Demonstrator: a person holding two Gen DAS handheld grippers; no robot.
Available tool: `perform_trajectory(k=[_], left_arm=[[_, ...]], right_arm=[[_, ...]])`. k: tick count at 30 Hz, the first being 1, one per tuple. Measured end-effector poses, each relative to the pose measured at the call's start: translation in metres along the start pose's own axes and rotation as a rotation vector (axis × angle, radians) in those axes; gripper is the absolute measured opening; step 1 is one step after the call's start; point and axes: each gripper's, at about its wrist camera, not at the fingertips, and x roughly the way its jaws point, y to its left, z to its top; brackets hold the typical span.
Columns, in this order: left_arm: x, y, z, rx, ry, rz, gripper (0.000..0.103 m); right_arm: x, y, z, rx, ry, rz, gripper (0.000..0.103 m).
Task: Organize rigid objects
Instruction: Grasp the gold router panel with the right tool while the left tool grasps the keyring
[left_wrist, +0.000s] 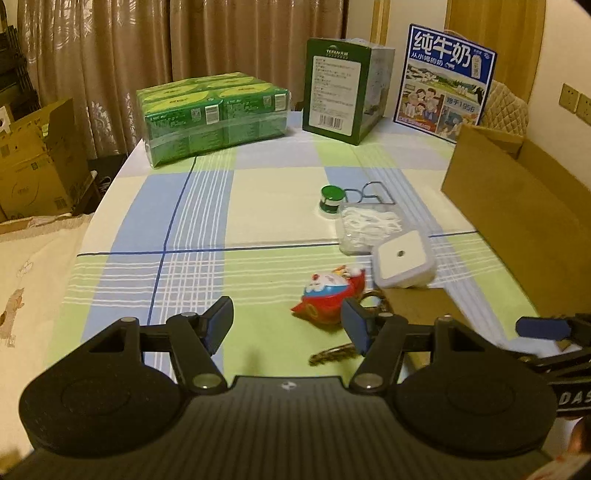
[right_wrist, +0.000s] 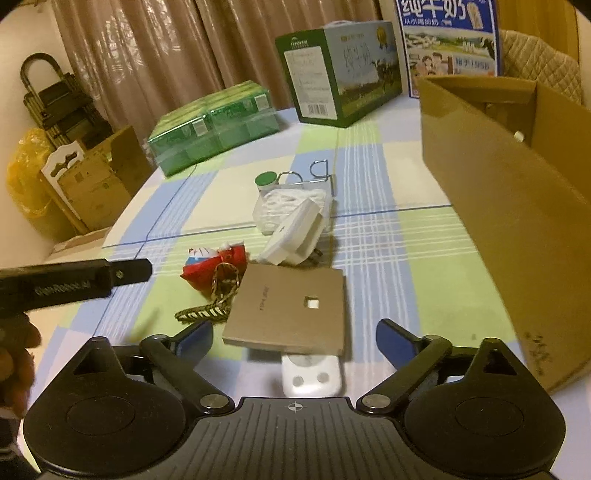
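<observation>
Approach step. Right gripper (right_wrist: 295, 338) spread wide, empty, above flat card (right_wrist: 291, 308) beside cardboard box (right_wrist: 498, 206). Left gripper (left_wrist: 288, 325) half spread, empty. Next: lower, pinch card.

Brown curtains (left_wrist: 110, 55) behind checked-cloth table (left_wrist: 207, 206); cardboard boxes (left_wrist: 33, 166) on floor; dim warm light.

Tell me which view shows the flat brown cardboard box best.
Right wrist view: the flat brown cardboard box shows whole, with its small square window, lying partly on a white device. The left wrist view catches only a corner of it, behind a finger of that hand-held gripper.
</observation>
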Motion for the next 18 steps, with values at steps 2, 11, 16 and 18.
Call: perform_trajectory(k=[2, 11, 16, 18], left_arm=[[0.008, 0.003, -0.006, -0.003, 0.005, 0.002, 0.060], [0.015, 0.015, -0.011, -0.046, 0.029, -0.031, 0.060], [0.017, 0.015, -0.011, -0.058, 0.042, -0.051, 0.060], [0.017, 0.015, -0.011, -0.062, 0.043, -0.061, 0.060]], right_arm=[[0.009, 0.002, 0.001, 0.000, 0.009, 0.004, 0.095], [0.046, 0.008, 0.004, -0.007, 0.040, -0.036, 0.096], [0.058, 0.003, 0.004, -0.009, 0.064, -0.041, 0.096], [0.061, 0.001, 0.003, -0.009, 0.068, -0.036, 0.095]])
